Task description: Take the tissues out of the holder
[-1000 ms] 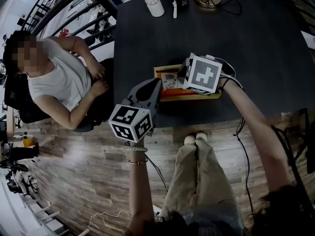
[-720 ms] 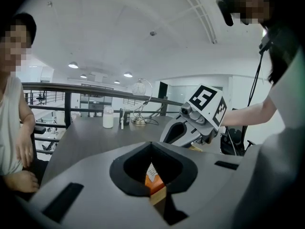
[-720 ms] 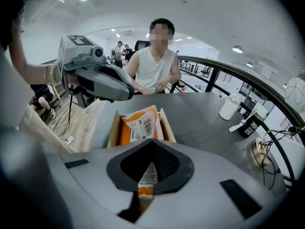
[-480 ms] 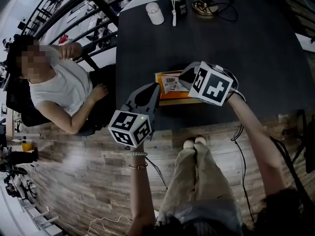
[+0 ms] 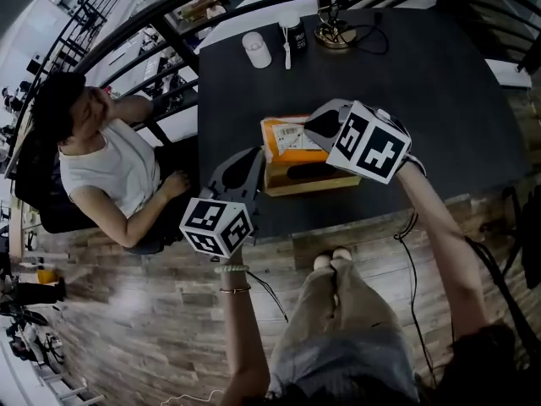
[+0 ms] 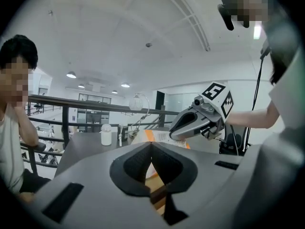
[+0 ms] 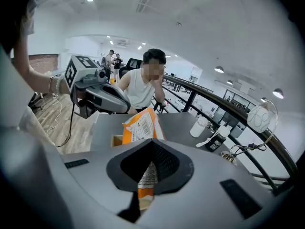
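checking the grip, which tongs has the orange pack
The right tongs, shut on the orange pack at the wooden holder; the left tongs hold nothing, off to the holder's side.

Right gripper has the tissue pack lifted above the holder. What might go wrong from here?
1. The right gripper is shut on only one edge of the orange tissue pack. The soft wrapper may slip out.
2. The pack hangs tilted close over the wooden holder and may snag it. I can't tell whether the left gripper, at the holder's left end, grips it.
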Available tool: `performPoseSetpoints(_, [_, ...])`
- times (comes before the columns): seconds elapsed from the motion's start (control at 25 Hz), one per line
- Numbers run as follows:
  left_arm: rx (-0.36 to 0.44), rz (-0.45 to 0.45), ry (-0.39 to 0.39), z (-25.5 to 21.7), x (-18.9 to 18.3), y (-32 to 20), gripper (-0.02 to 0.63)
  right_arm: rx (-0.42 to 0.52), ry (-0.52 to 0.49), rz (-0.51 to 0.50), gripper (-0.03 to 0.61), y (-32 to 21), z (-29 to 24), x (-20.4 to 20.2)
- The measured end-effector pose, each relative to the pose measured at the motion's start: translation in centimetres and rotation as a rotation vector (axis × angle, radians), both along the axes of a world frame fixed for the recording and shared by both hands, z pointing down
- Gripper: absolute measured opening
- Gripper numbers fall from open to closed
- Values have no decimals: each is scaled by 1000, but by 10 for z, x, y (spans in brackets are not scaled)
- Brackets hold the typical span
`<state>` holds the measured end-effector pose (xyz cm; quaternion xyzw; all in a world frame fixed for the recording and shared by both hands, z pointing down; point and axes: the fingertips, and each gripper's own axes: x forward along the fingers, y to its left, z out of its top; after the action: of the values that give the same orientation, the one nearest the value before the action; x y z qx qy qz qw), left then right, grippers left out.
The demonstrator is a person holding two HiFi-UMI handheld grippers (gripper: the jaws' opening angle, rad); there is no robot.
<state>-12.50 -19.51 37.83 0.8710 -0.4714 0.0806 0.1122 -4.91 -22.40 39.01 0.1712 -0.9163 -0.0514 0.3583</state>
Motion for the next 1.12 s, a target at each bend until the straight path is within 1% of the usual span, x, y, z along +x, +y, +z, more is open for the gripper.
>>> performPoseSetpoints(0.12, [16,6,4,-8,2,-5,8,19,-7,14,11,-7,-13,6])
performPoseSetpoints(0.28, [24,7,7,-11,3,-9,8,31,1,27,12,-16,-15,10])
performPoseSetpoints(0.48, [19,14,7,-14,-1,-16,8,16,12,30,11,-26,-11,8])
performPoseSetpoints(0.6, [10,20,-7,-15,-4,-21,8,0,19,19,12,-33,-7,2])
performPoseSetpoints(0.76, [-6,13,-30,-6,-10,-49,8,-23,22,2,12,-60,8,-7])
performPoseSetpoints(0.96, [-35,17,-56,8,-16,-75,8,-30,37,-19,12,-92,28,-16])
performPoseSetpoints(1.12, [-80,32,-46,29,-13,-88,8,-76,49,-33,12,-106,54,-21])
